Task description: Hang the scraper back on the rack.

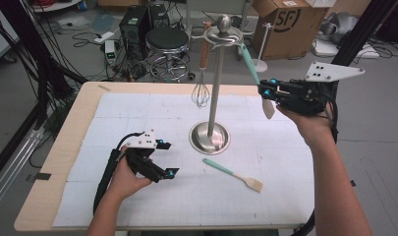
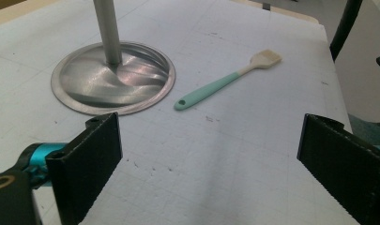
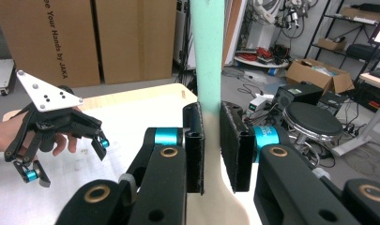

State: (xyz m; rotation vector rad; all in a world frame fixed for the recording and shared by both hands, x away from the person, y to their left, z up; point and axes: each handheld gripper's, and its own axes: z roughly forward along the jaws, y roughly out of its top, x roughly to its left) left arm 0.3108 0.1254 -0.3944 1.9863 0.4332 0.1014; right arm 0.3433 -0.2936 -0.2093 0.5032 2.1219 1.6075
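The right gripper (image 1: 263, 90) is pinching a light, stiff spatula (image 1: 255, 80) where handle meets blade, a secure spot; the left gripper (image 1: 167, 158) is resting wide open.

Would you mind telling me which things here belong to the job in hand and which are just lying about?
In the job:
- spatula, clamped in the right gripper up by the stand's top
- stand, whisk hanging on it
- brush lying on the mat, in front of the open left gripper

Lying about:
- stool
- boxes
- cables on the floor
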